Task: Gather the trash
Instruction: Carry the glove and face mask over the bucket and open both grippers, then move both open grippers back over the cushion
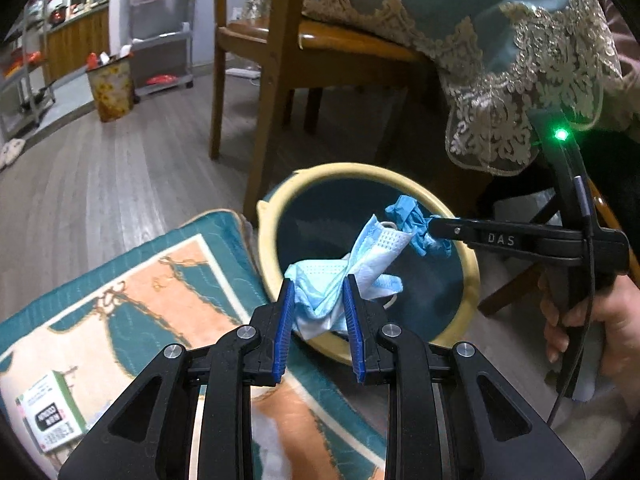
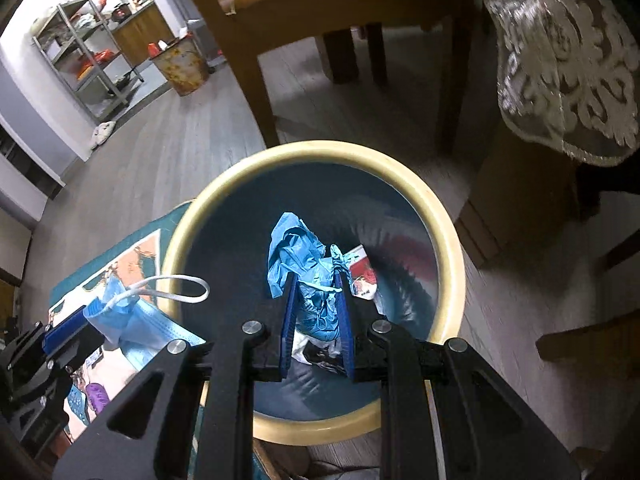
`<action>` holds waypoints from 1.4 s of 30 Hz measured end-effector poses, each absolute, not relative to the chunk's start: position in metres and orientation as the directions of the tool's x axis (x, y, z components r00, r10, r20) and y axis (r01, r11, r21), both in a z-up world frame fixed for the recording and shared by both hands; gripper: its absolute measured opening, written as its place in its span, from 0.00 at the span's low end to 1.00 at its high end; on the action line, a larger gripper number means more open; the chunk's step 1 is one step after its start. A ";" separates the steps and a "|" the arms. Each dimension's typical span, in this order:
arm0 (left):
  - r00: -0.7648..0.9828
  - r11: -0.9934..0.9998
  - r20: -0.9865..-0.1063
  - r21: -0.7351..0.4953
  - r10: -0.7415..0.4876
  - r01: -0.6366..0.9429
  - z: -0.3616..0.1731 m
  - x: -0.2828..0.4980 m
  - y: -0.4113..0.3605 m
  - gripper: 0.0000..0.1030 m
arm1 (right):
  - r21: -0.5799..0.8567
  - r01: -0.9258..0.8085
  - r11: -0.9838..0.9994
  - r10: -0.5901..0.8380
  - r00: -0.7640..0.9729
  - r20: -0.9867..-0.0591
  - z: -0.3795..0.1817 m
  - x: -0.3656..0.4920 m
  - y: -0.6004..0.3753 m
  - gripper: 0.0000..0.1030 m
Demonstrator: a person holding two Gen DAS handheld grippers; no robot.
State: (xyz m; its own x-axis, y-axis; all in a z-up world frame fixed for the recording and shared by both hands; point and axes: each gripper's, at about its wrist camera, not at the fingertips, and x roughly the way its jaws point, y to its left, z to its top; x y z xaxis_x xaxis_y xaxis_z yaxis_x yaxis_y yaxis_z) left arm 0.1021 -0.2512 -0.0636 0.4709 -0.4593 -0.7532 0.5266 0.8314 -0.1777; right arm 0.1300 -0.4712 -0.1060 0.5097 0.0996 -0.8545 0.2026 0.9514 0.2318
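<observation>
A round bin with a cream rim point(image 1: 472, 264) point(image 2: 448, 240) and a dark liner stands on the floor. My left gripper point(image 1: 319, 286) is shut on a crumpled light blue face mask point(image 1: 344, 276) and holds it over the bin's near rim; the mask also shows in the right wrist view point(image 2: 136, 320). My right gripper point(image 2: 314, 278) is shut on a crumpled blue glove point(image 2: 296, 252) above the bin's opening; the glove also shows in the left wrist view point(image 1: 416, 224). A red and white wrapper point(image 2: 362, 270) lies inside the bin.
A teal and orange mat point(image 1: 132, 304) lies left of the bin, with a small green and white box point(image 1: 50, 412) on it. A wooden chair point(image 1: 276, 64) and a table with a lace-edged cloth point(image 1: 516, 72) stand behind. A second patterned bin point(image 1: 110, 88) is far left.
</observation>
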 end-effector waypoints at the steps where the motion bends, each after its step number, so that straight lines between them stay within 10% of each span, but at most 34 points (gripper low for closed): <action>1: 0.474 0.832 -0.753 -0.173 -0.457 0.527 -0.064 0.102 -0.254 0.26 | 0.228 0.205 0.952 0.096 0.508 -0.856 -0.106 0.129 -0.473 0.18; 10: 0.471 0.834 -0.759 -0.168 -0.450 0.526 -0.073 0.104 -0.260 0.56 | 0.212 0.228 0.950 0.075 0.494 -0.866 -0.111 0.131 -0.479 0.24; 12: 0.482 0.837 -0.748 -0.176 -0.456 0.518 -0.067 0.104 -0.255 0.57 | 0.216 0.232 0.949 0.075 0.498 -0.864 -0.110 0.131 -0.480 0.38; 23: 0.544 0.864 -0.718 -0.160 -0.434 0.478 -0.045 0.099 -0.220 0.58 | 0.198 0.199 0.960 0.064 0.529 -0.846 -0.092 0.130 -0.465 0.45; 33: 0.628 0.922 -0.711 -0.072 -0.316 0.381 -0.027 0.087 -0.178 0.89 | 0.193 0.155 0.969 0.067 0.588 -0.806 -0.061 0.122 -0.439 0.82; 42: 0.672 0.952 -0.694 -0.065 -0.259 0.299 -0.009 0.076 -0.127 0.90 | 0.168 0.067 0.984 0.094 0.604 -0.791 -0.045 0.117 -0.390 0.85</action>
